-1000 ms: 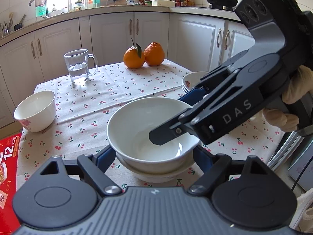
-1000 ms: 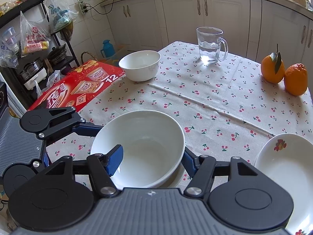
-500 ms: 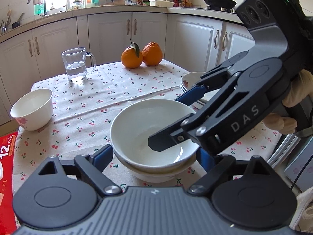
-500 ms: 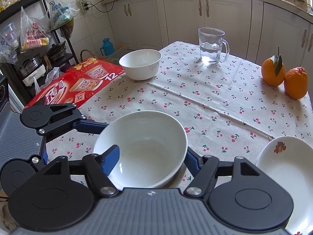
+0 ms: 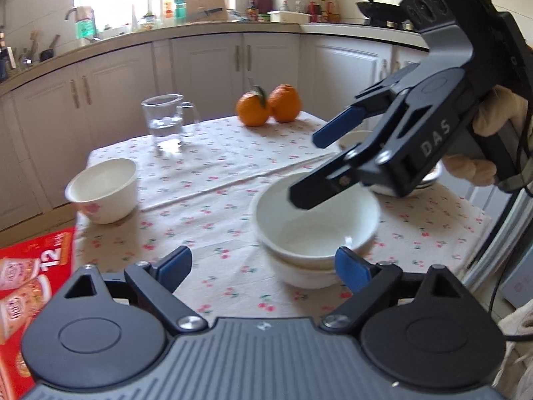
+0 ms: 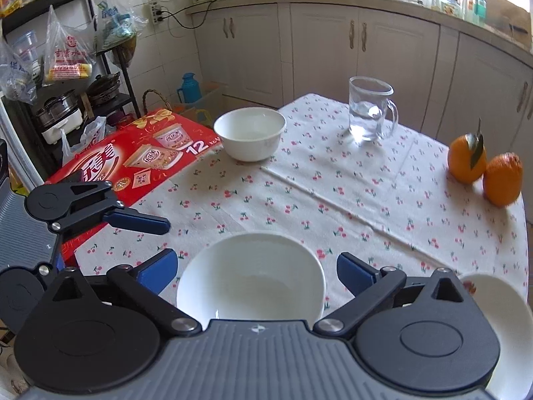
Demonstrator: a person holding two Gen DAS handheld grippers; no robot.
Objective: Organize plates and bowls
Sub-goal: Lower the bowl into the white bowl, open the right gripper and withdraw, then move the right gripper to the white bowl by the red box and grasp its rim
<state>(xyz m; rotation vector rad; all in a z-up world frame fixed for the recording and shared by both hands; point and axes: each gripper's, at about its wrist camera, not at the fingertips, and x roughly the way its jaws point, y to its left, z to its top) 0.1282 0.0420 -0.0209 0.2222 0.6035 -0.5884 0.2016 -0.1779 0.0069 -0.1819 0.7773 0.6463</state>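
Observation:
Two white bowls (image 5: pixel 316 233) sit nested on the cherry-print tablecloth (image 5: pixel 213 180), the top bowl (image 6: pixel 250 280) resting in the lower one. My right gripper (image 5: pixel 313 163) hangs just above the top bowl's rim with its jaws opening and touching nothing. In the right wrist view its pads (image 6: pixel 354 270) stand clear on either side of the bowl. My left gripper (image 5: pixel 263 266) is open, low and nearer than the stack, which lies towards its right pad. A small white bowl (image 5: pixel 103 190) stands at the table's left. Stacked white plates (image 5: pixel 429 176) show behind the right gripper.
A glass mug (image 5: pixel 166 123) with water and two oranges (image 5: pixel 268 103) stand at the far side. A red carton (image 5: pixel 30 283) lies off the table's left edge. A gloved hand (image 5: pixel 496 140) holds the right gripper. White cabinets ring the room.
My right gripper let go of the top bowl's rim, spread its jaws and rose. My left gripper shifted left and back, so the stack now sits to its right.

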